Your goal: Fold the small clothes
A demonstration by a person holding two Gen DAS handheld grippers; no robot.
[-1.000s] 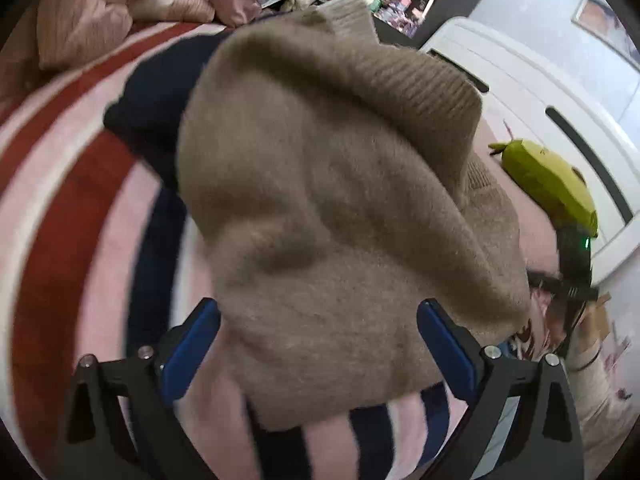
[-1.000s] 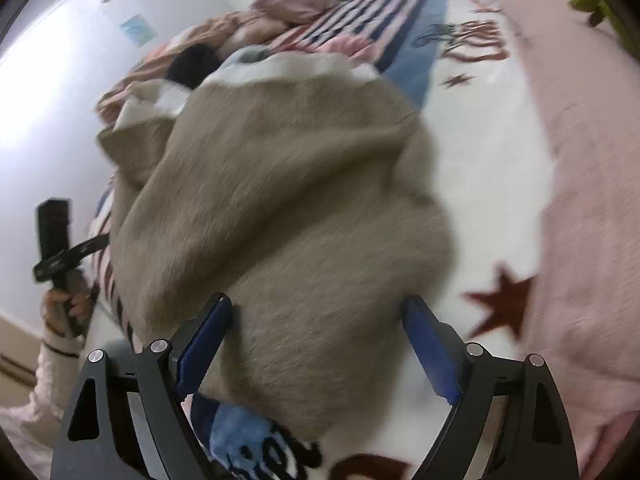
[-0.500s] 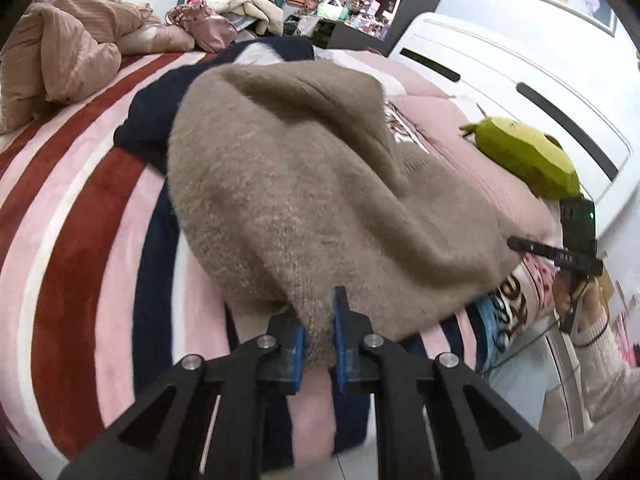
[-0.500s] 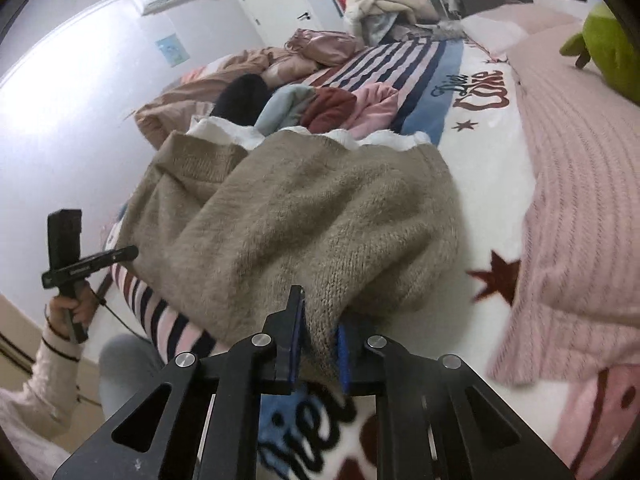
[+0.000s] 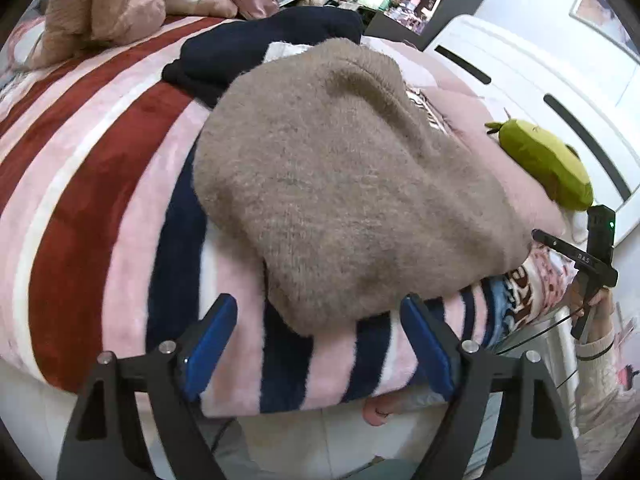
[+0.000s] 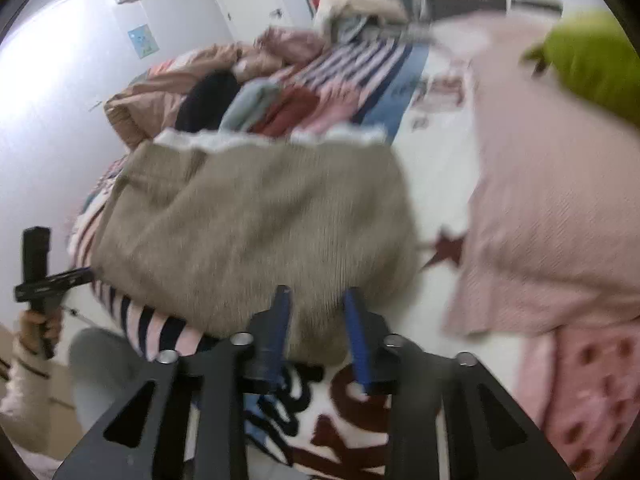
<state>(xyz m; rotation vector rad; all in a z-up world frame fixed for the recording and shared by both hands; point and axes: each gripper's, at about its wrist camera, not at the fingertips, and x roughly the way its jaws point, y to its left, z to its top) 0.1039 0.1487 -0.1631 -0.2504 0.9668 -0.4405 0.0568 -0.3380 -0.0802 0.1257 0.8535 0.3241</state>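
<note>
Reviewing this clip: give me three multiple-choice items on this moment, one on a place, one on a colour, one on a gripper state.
1. Where does the tan sweater lie?
A. On the striped blanket
B. On the floor
C. On a shelf

2. What colour is the plush toy near the headboard?
A. Red
B. Green
C. Black

3. How do the left gripper jaws stand?
A. Shut on the sweater
B. Shut on nothing
C. Open, clear of the sweater hem

Key: 1 A, stripes show all around it; 2 B, it is yellow-green; 3 C, the blue pads stand wide apart.
</note>
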